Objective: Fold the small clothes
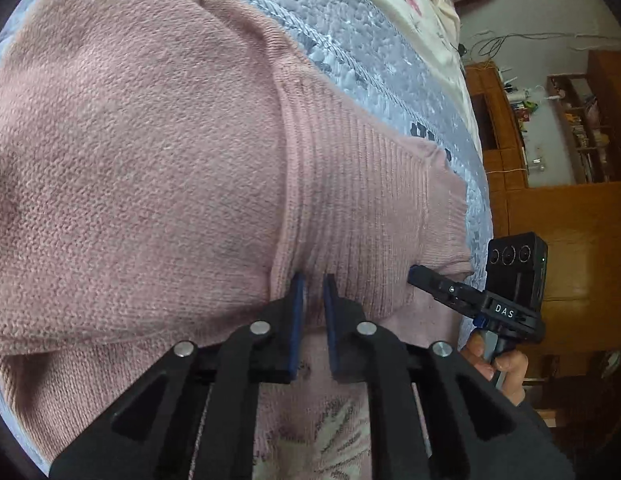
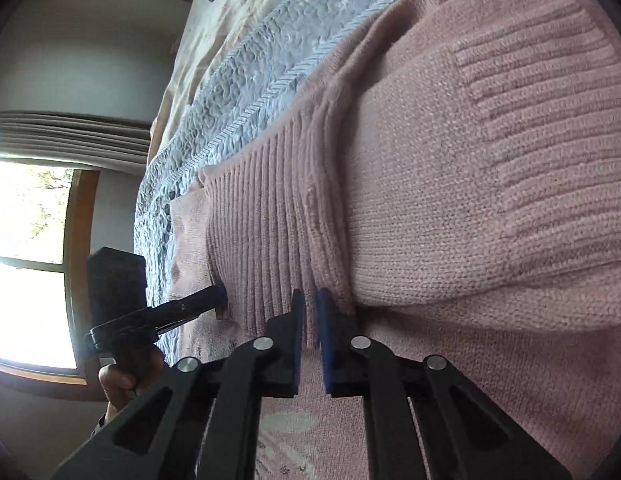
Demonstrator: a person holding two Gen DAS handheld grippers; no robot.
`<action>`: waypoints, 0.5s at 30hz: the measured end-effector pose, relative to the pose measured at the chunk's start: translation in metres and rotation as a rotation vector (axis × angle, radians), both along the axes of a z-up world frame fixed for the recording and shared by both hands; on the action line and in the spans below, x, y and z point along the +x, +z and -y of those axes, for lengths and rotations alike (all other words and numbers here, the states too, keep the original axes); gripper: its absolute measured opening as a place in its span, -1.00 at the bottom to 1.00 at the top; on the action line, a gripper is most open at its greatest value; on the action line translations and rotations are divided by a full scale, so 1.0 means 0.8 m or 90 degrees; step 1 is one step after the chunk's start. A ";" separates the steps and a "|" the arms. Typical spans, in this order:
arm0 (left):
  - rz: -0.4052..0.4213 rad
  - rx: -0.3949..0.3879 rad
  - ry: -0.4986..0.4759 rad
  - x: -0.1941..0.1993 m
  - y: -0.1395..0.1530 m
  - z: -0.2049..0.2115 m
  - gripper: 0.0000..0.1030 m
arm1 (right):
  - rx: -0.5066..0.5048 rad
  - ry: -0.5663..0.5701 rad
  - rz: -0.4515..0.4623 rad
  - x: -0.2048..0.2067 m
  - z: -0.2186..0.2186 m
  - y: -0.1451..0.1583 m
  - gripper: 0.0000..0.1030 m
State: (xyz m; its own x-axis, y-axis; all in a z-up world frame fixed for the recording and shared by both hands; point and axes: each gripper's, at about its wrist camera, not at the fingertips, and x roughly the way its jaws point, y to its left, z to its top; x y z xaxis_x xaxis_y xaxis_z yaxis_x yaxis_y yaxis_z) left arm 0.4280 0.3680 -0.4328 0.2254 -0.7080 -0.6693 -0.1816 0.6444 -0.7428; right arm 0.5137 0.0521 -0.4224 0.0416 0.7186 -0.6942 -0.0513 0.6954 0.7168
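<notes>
- Left wrist view: the left tool (image 1: 312,280) has its jaws drawn narrow on the ribbed hem of a pink sweater (image 1: 150,152), a pinch of knit caught between the blue pads. The sweater lies spread over a blue quilt (image 1: 350,40) on the bed, its hem toward the bed's near edge. The right tool (image 1: 426,276) bites the same hem just beside, gripped by a hand (image 1: 498,364).
- Right wrist view: the right tool (image 2: 310,300) is likewise nearly closed on the ribbed hem of the sweater (image 2: 490,160), with a sleeve cuff (image 2: 530,52) already laid across the body. The left tool (image 2: 218,298) sits on the hem's corner toward the window (image 2: 26,260).
- Judgement: the step in hand looks like the hem-to-collar fold, both hem points gripped. The next move calls for lifting both tools evenly and carrying the hem over the body without dragging the folded sleeve loose.
</notes>
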 end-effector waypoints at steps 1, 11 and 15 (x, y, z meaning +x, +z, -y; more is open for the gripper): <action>0.001 -0.017 0.009 -0.005 0.003 -0.008 -0.77 | 0.004 -0.004 0.003 -0.004 0.007 0.007 -0.76; 0.058 -0.009 0.036 -0.181 0.108 -0.091 0.20 | 0.046 0.002 -0.026 -0.149 0.133 0.075 0.04; 0.013 -0.003 0.031 -0.287 0.111 -0.110 0.24 | 0.008 0.000 -0.055 -0.243 0.187 0.085 0.18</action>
State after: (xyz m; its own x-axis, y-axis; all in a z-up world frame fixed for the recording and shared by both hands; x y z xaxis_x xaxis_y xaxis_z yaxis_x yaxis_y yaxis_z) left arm 0.1983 0.4562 -0.3437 0.2737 -0.6988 -0.6609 -0.1972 0.6318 -0.7497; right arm 0.3193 -0.0973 -0.3543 -0.0178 0.7273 -0.6861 0.0107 0.6863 0.7272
